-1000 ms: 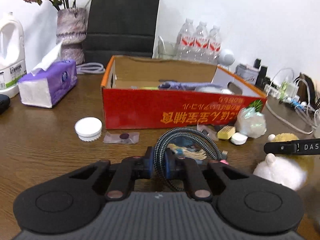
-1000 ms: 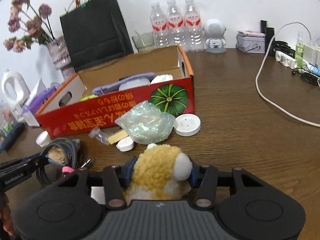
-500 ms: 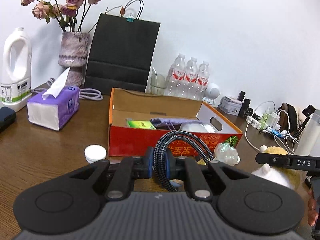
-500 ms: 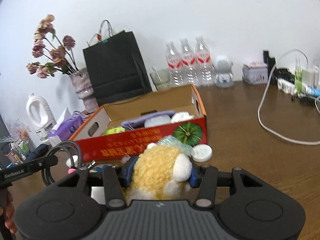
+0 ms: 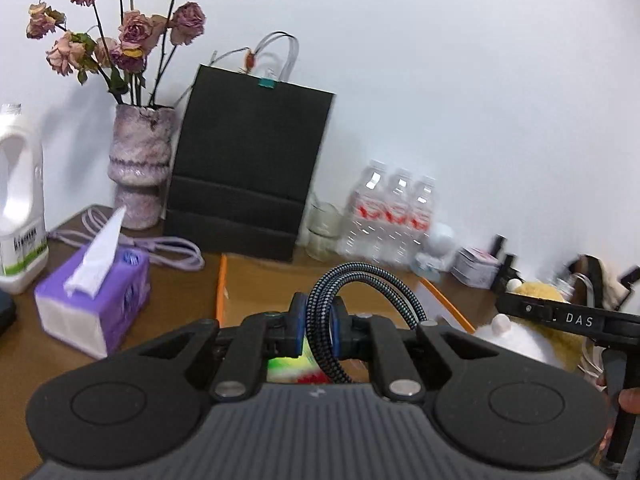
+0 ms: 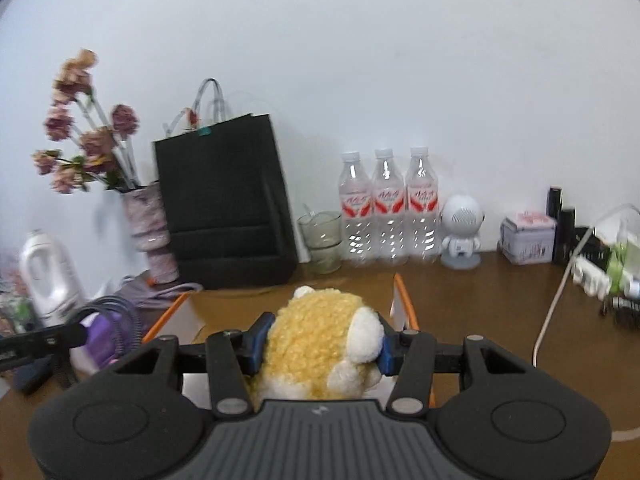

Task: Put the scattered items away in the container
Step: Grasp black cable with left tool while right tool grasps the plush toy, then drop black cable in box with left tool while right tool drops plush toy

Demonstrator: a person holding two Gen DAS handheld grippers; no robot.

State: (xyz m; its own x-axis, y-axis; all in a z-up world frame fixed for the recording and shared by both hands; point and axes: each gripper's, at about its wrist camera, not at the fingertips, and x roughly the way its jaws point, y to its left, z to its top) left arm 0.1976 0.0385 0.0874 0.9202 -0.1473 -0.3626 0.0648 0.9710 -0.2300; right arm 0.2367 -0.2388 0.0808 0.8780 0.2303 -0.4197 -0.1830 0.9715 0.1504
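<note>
Wooden table (image 6: 480, 292), left gripper (image 5: 317, 330) clenching braided cable (image 5: 372, 276), right gripper (image 6: 320, 346) clenching plush toy (image 6: 316, 336) above cardboard box (image 5: 256, 284)

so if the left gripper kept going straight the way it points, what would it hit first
Probably the black paper bag behind the box. The left gripper, shut on the cable, seems to point over the box, though depth is unclear.

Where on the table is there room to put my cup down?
Bare wood shows right of the orange-edged box, in front of the white robot figure and tin, up to the white cord. Crowded: the back wall row of water bottles, and the left side near the tissue box and vase.
</note>
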